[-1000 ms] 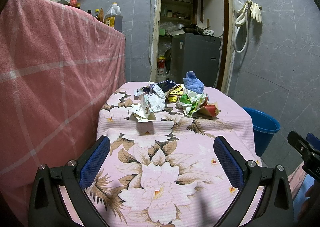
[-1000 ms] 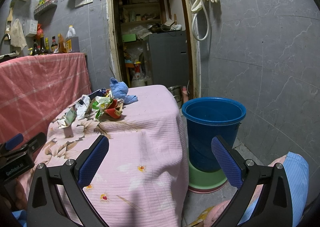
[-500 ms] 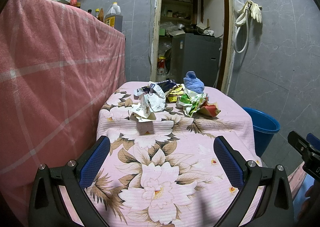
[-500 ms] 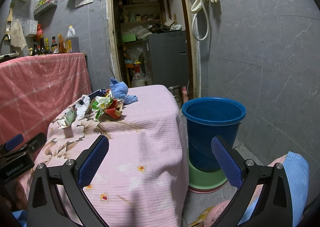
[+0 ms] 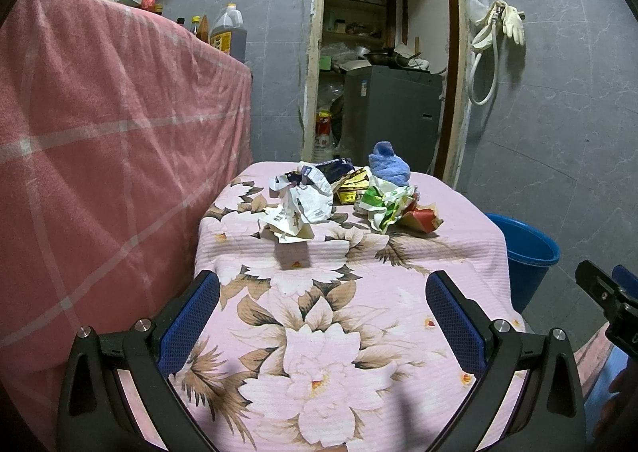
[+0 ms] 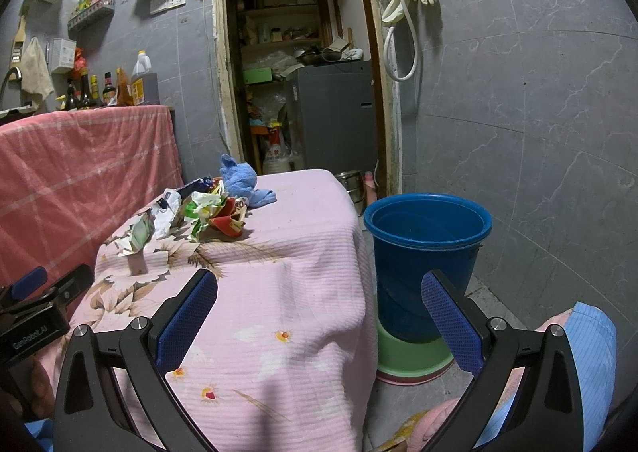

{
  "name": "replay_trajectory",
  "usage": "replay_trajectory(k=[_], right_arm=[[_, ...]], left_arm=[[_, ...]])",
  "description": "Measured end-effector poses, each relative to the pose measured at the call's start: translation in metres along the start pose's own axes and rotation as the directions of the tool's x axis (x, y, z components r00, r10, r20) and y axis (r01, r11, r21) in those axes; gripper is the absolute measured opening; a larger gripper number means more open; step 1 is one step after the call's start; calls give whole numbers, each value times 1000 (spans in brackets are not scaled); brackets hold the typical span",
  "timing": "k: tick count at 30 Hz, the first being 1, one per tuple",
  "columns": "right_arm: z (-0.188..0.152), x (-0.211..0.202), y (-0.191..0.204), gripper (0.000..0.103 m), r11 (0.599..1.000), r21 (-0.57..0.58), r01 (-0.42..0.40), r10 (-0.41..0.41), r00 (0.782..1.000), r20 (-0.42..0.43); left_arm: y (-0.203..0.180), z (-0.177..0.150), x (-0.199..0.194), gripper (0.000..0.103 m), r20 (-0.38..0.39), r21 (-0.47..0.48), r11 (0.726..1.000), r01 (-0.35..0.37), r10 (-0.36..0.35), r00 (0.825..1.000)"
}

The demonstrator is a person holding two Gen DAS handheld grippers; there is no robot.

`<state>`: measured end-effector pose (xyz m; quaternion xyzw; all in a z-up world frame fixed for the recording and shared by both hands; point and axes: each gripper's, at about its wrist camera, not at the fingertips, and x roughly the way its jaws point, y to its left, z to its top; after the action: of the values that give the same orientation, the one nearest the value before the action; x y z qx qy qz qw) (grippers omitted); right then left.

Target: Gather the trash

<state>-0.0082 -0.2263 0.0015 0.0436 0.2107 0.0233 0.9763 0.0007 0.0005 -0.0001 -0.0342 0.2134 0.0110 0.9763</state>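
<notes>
Floral cloth covers the surface [image 5: 343, 316] I am facing, and the trash pile [image 5: 351, 198] sits toward its far end, strung crosswise from left to right: white crumpled wrappers [image 5: 307, 202] on the left, green-and-white wrapper [image 5: 382, 204] in the middle, red carton [image 5: 422, 217] at the right tip. A blue cloth [image 5: 388, 168] lies just behind. The blue bucket [image 6: 426, 248] stands on the floor beside the surface's right edge, mouth up. My left gripper [image 5: 321, 312] and right gripper [image 6: 319, 310] hover with fingers spread wide, holding nothing.
</notes>
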Motion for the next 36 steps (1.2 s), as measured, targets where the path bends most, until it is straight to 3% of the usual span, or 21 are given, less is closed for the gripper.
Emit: replay_trajectory(k=[13,20,26,31,36], right_arm=[[25,24,15,103,997,-40,-71,73,995,61],[49,57,28,103,987,-80,-142,148,986,81],[67,99,44,103,968,-138,-208,216,976,41],[78,128,57,103,941,-169,-292,296,955,4],[83,155,73,98,918,-180,-352,351,936,-43]], left_arm=[[15,19,21,101,41,-11,998,-67,67,997],[32,37,50,101,7,-61,995,-76,77,997],[41,49,80,101,-37,-64,994,-87,84,996],[51,54,100,100,-69,-103,992,-69,62,996],[54,58,110,91,-86,-93,994,-60,52,995]])
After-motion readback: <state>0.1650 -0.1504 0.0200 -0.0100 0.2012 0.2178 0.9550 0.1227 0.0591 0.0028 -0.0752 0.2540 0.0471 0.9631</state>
